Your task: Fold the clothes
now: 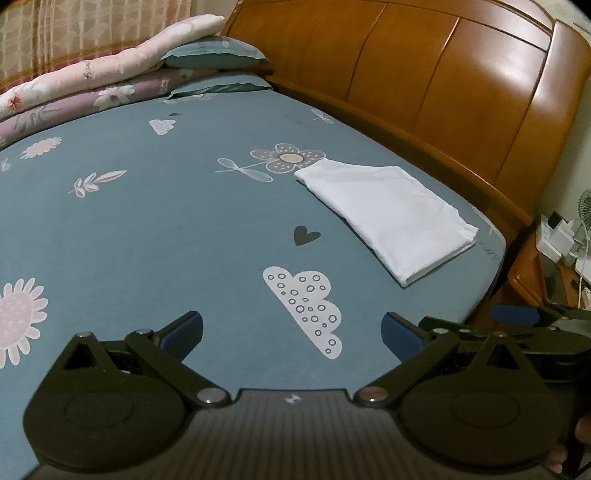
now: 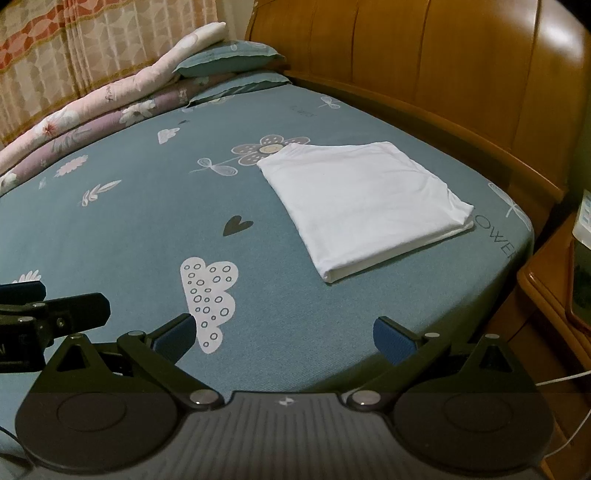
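A white garment (image 1: 388,214) lies folded into a flat rectangle on the blue patterned bed sheet (image 1: 147,229), near the bed's right corner by the headboard. The same folded garment (image 2: 362,203) fills the middle right of the right wrist view. My left gripper (image 1: 291,334) hovers open over the sheet, well short of the garment, nothing between its blue-padded fingers. My right gripper (image 2: 282,336) is also open and empty, above the sheet's near edge. The right gripper (image 1: 517,317) shows at the right edge of the left wrist view, and the left gripper (image 2: 44,306) at the left edge of the right wrist view.
A wooden headboard (image 1: 424,66) runs along the far right. Stacked pillows (image 1: 218,59) and folded floral quilts (image 1: 92,88) sit at the far left by a curtain (image 1: 74,29). A wooden nightstand (image 2: 554,295) with small items stands right of the bed.
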